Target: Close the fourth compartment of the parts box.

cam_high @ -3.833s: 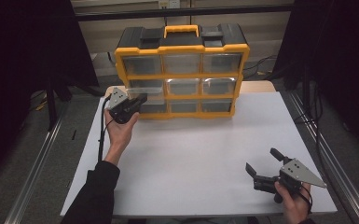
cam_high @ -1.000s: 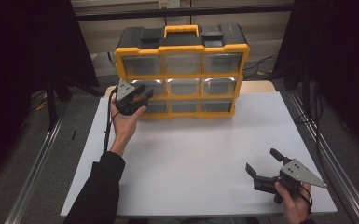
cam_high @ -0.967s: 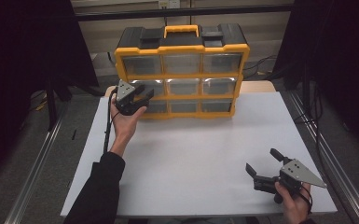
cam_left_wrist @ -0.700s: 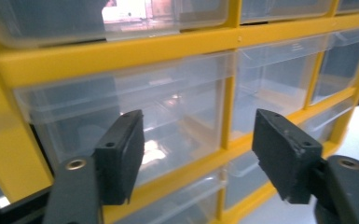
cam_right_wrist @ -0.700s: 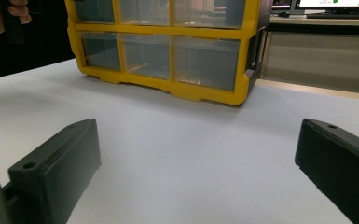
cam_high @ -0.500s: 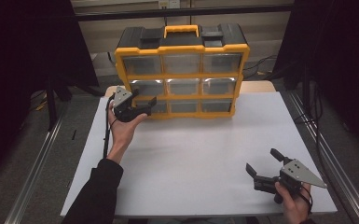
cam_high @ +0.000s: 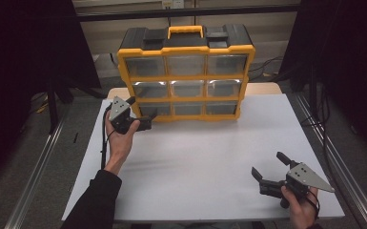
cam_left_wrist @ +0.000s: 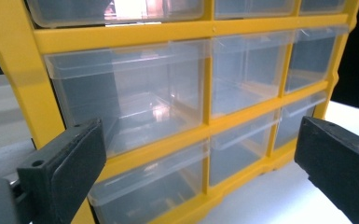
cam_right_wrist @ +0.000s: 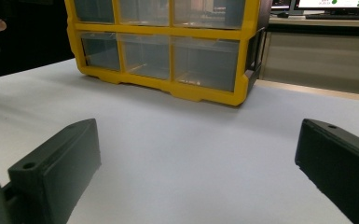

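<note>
Drawers of organizer [cam_high: 186, 76] face the person, long axis crosswise.

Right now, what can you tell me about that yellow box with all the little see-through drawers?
The yellow plastic organiser box with clear drawers stands upright at the far edge of the white table. Its frame holds nine transparent drawers in three rows of three, all pushed in and seemingly empty. On top are a black lid and a yellow carry handle. The left tool hovers open near its lower left corner, apparently not touching it.
</note>
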